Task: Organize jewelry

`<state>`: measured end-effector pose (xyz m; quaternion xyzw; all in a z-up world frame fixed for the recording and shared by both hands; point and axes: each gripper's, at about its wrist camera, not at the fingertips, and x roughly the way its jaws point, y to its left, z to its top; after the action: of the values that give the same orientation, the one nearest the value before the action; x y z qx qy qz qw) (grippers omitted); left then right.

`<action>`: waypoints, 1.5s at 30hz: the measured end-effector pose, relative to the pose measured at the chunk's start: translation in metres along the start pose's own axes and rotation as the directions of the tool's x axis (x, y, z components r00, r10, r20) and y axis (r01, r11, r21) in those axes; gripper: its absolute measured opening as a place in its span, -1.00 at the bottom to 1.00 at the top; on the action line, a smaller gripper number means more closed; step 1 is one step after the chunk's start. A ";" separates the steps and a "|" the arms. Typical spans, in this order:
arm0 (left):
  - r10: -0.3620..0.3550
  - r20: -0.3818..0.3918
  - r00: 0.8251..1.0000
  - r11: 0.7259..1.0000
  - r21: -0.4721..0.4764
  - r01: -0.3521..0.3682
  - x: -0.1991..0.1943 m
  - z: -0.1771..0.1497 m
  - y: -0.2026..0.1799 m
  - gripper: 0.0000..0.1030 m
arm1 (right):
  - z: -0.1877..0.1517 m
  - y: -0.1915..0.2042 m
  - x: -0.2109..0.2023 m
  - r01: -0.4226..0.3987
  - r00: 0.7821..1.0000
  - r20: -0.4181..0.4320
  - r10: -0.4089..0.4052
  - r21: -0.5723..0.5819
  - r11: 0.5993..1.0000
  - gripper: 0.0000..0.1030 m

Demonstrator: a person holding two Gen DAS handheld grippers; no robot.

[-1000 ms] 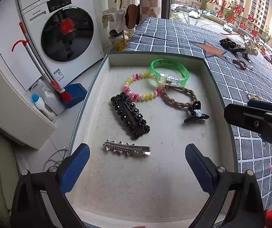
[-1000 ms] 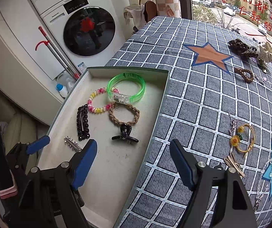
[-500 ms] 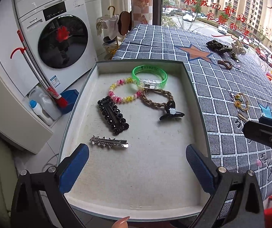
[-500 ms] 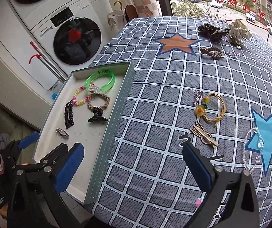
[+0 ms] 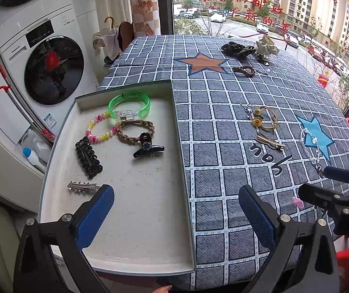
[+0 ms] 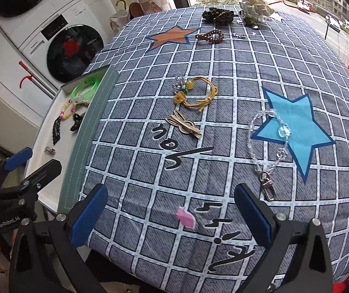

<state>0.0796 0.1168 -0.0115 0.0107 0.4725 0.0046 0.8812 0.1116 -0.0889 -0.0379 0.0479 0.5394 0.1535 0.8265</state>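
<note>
Both views have swung away from the shallow grey-green tray [image 5: 52, 163] toward the loose pieces on the blue checked cloth surface [image 5: 223, 166]. A second ago the right hand-held gripper [image 6: 172, 216] hung over the tray's edge with its jaws not yet fully apart; now they stand wide, nothing between them, above the cloth near a small pink scrap [image 6: 186, 216]. The left hand-held gripper [image 5: 174, 211] is also spread wide and empty, straddling the tray's right wall instead of sitting squarely over the tray floor.

The tray already holds six pieces: a translucent green bangle [image 5: 128, 105], a pink-and-yellow coil hair tie [image 5: 100, 129], a braided brown hair band [image 5: 135, 130], a black claw clip [image 5: 147, 147], a black beaded barrette [image 5: 88, 156] and a spiked silver hair clip [image 5: 83, 186].

Still out on the cloth are a gold cord bracelet with yellow flowers [image 6: 195, 91], a beige bow-shaped clip [image 6: 184, 123], a clear crystal bead chain with a metal clasp [image 6: 268, 144], a brown wooden bead bracelet [image 6: 211, 35] and scrunchies at the far edge.

The shift reads as one placement finished and the next pickup beginning; the clip or the crystal chain lie nearest the right jaws.
</note>
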 end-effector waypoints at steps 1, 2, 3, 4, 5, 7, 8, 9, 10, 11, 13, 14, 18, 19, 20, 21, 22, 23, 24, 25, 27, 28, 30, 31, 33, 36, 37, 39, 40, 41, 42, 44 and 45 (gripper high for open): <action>-0.006 -0.004 1.000 1.000 0.004 0.006 0.001 0.001 -0.005 1.00 | -0.002 -0.007 -0.002 0.010 1.000 0.001 -0.010 0.011 1.000 0.99; -0.010 -0.006 1.000 1.000 0.007 0.011 0.001 0.001 -0.010 1.00 | -0.004 -0.016 -0.004 0.016 1.000 0.002 -0.016 0.027 1.000 0.99; -0.016 -0.008 1.000 1.000 0.010 0.016 0.002 0.003 -0.015 1.00 | -0.005 -0.024 -0.006 0.022 1.000 0.001 -0.022 0.041 0.999 0.99; -0.024 -0.010 1.000 1.000 0.012 0.024 0.003 0.004 -0.020 1.00 | -0.007 -0.033 -0.009 0.032 0.999 0.002 -0.032 0.055 0.998 0.99; -0.036 -0.012 0.999 0.999 0.014 0.036 0.003 0.006 -0.025 1.00 | -0.008 -0.040 -0.011 0.045 0.999 0.005 -0.046 0.067 0.997 0.99; -0.061 -0.016 0.998 0.998 0.019 0.061 0.004 0.009 -0.036 1.00 | -0.010 -0.054 -0.016 0.075 0.997 0.012 -0.076 0.085 0.994 0.99; -0.066 -0.016 0.998 0.997 0.024 0.067 0.005 0.011 -0.041 1.00 | -0.011 -0.060 -0.018 0.090 0.996 0.015 -0.091 0.094 0.992 0.99; -0.067 -0.015 0.998 0.997 0.031 0.068 0.006 0.013 -0.047 1.00 | -0.012 -0.066 -0.020 0.103 0.994 0.017 -0.105 0.102 0.989 0.99; -0.065 -0.013 0.998 0.997 0.037 0.066 0.007 0.015 -0.053 1.00 | -0.013 -0.072 -0.021 0.115 0.993 0.019 -0.117 0.107 0.988 0.99; -0.062 -0.013 0.998 0.997 0.042 0.062 0.009 0.017 -0.058 1.00 | -0.014 -0.077 -0.022 0.127 0.991 0.019 -0.129 0.112 0.986 0.99; -0.056 -0.017 0.998 0.997 0.047 0.057 0.014 0.021 -0.068 1.00 | -0.017 -0.085 -0.022 0.148 0.988 0.018 -0.151 0.113 0.982 0.99; -0.054 -0.022 0.998 0.997 0.045 0.055 0.018 0.022 -0.073 1.00 | -0.018 -0.088 -0.022 0.158 0.987 0.018 -0.161 0.112 0.981 0.99; -0.050 -0.053 0.997 0.998 0.026 0.052 0.033 0.028 -0.088 1.00 | -0.019 -0.094 -0.019 0.196 0.980 0.018 -0.198 0.096 0.976 0.99; -0.049 -0.060 0.997 0.999 0.021 0.050 0.037 0.028 -0.091 1.00 | -0.019 -0.094 -0.018 0.201 0.979 0.019 -0.203 0.090 0.975 0.99; -0.048 -0.063 0.997 0.999 0.015 0.049 0.040 0.030 -0.093 1.00 | -0.018 -0.094 -0.017 0.206 0.978 0.020 -0.208 0.083 0.975 0.99; -0.045 -0.067 0.997 0.999 0.009 0.045 0.044 0.031 -0.095 1.00 | -0.017 -0.094 -0.015 0.212 0.977 0.022 -0.214 0.075 0.974 0.99; -0.039 -0.072 0.997 0.999 -0.001 0.039 0.048 0.033 -0.097 1.00 | -0.015 -0.093 -0.013 0.219 0.975 0.023 -0.220 0.065 0.974 0.99; -0.036 -0.080 0.996 0.999 -0.014 0.035 0.052 0.035 -0.097 1.00 | -0.013 -0.092 -0.011 0.225 0.974 0.024 -0.227 0.056 0.973 0.99; -0.037 -0.087 0.995 0.999 -0.032 0.034 0.056 0.037 -0.097 1.00 | -0.011 -0.090 -0.009 0.231 0.972 0.027 -0.233 0.046 0.972 0.99; -0.039 -0.095 0.995 0.998 -0.052 0.034 0.061 0.039 -0.098 1.00 | -0.010 -0.089 -0.007 0.236 0.971 0.031 -0.238 0.036 0.971 0.99; -0.039 -0.110 0.993 0.996 -0.079 0.030 0.071 0.042 -0.098 1.00 | -0.006 -0.085 -0.001 0.253 0.967 0.036 -0.253 0.012 0.967 0.99; -0.036 -0.118 0.992 0.996 -0.088 0.026 0.076 0.044 -0.099 1.00 | -0.005 -0.084 0.002 0.264 0.964 0.037 -0.263 0.001 0.965 0.99; -0.031 -0.129 0.991 0.995 -0.097 0.019 0.083 0.047 -0.102 1.00 | -0.002 -0.082 0.008 0.286 0.958 0.040 -0.285 -0.013 0.958 0.99; -0.031 -0.135 0.990 0.995 -0.097 0.018 0.087 0.048 -0.104 1.00 | -0.001 -0.081 0.011 0.296 0.954 0.044 -0.295 -0.020 0.955 0.99; -0.029 -0.146 0.989 0.995 -0.094 0.015 0.094 0.049 -0.108 1.00 | 0.002 -0.081 0.016 0.318 0.947 0.053 -0.316 -0.031 0.947 0.99; -0.044 -0.146 0.988 0.994 -0.104 0.029 0.100 0.052 -0.114 1.00 | 0.007 -0.085 0.019 0.319 0.946 0.065 -0.316 -0.030 0.947 0.99; -0.043 -0.147 0.988 0.994 -0.101 0.029 0.102 0.054 -0.116 1.00 | 0.009 -0.086 0.020 0.322 0.945 0.070 -0.320 -0.029 0.946 0.99; -0.032 -0.154 0.988 0.997 -0.079 0.020 0.106 0.055 -0.120 1.00 | 0.012 -0.090 0.020 0.334 0.940 0.078 -0.332 -0.026 0.942 0.99; -0.036 -0.151 0.988 0.997 -0.070 0.026 0.107 0.055 -0.121 1.00 | 0.014 -0.093 0.020 0.339 0.938 0.080 -0.336 -0.022 0.941 0.99; -0.040 -0.152 0.988 0.997 -0.064 0.030 0.108 0.055 -0.122 1.00 | 0.016 -0.095 0.020 0.340 0.938 0.081 -0.337 -0.018 0.940 0.99; -0.043 -0.151 0.988 0.998 -0.062 0.034 0.108 0.055 -0.121 1.00 | 0.017 -0.098 0.020 0.338 0.938 0.081 -0.336 -0.012 0.941 0.99; -0.049 -0.155 0.987 0.997 -0.061 0.040 0.109 0.056 -0.121 1.00 | 0.020 -0.105 0.020 0.327 0.942 0.078 -0.326 0.002 0.945 0.99; -0.050 -0.157 0.986 0.997 -0.059 0.041 0.109 0.056 -0.121 1.00 | 0.020 -0.107 0.021 0.319 0.945 0.076 -0.319 0.007 0.948 0.99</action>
<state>0.1866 -0.0027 -0.0738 -0.0253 0.5409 -0.0016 0.8407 0.1591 -0.1822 -0.0737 -0.0363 0.5079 0.0173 0.8605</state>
